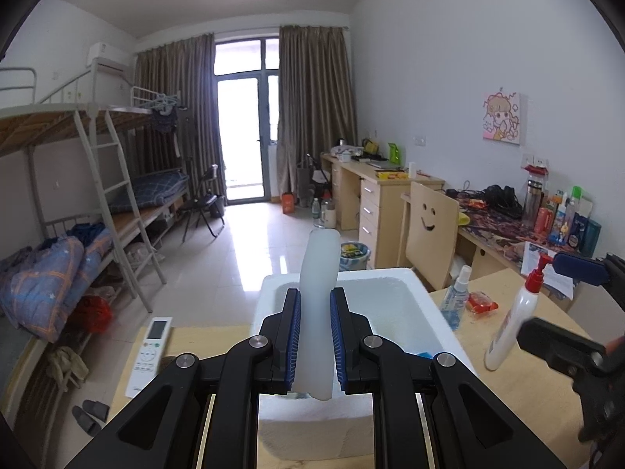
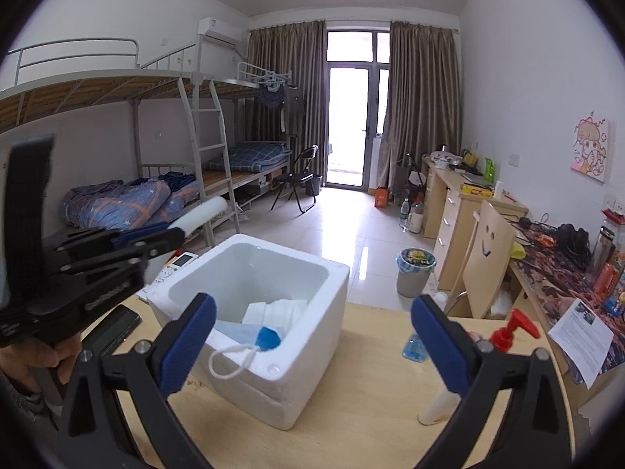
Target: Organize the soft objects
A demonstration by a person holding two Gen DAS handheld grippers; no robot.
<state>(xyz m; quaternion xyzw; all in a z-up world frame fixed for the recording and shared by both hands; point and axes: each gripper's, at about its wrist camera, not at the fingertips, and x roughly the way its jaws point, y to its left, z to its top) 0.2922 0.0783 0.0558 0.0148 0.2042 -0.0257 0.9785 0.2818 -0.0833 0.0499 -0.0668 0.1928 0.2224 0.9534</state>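
Pale wood desk point(image 2: 351, 410) at lower centre carries a chunky white foam box point(image 2: 297, 387), a blue face mask point(image 2: 250, 336) and folded tissues inside. Left gripper point(image 1: 315, 336) pinches a soft, translucent white tube point(image 1: 317, 293) upright above the box; right gripper point(image 2: 312, 336) gapes wide, empty.

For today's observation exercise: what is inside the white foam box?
Inside the foam box: a blue face mask and white folded sheets. Whatever lies beneath them is covered.
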